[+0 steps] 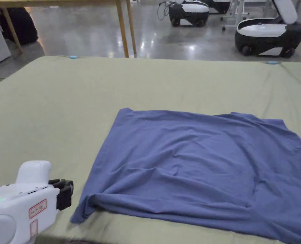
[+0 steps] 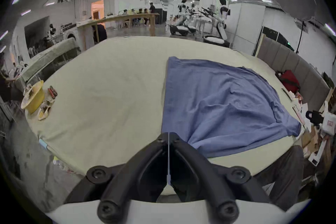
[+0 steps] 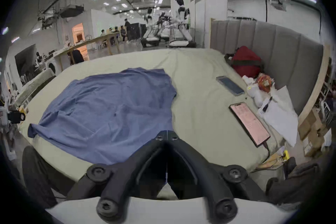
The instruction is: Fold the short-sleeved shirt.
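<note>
**Shirt spread, both grippers empty at the near edge**

The shirt (image 1: 197, 171) lies spread across the centre and lower right of the head view, on the green sheet (image 1: 67, 105), wrinkled through the middle, its near-left corner curled over at the lower left of the cloth. No clean fold shows yet, so this looks like the opening: flattened roughly, first fold not begun.

Left gripper (image 2: 169, 135) sits low centre in its own view, jaws pressed together with nothing between them, tips just off the shirt's near-left corner. In the head view it pokes in at the lower left, beside that curled corner. Right gripper (image 3: 167, 132) is likewise closed and empty, tips over the shirt's near-right edge.

Next move, by my read: both need to open, then pinch a corner or hem each, taking both layers, and the curled corner wants straightening first. Two phones (image 3: 249, 123) lie off to the right of the right gripper view, well apart from the shirt.
</note>
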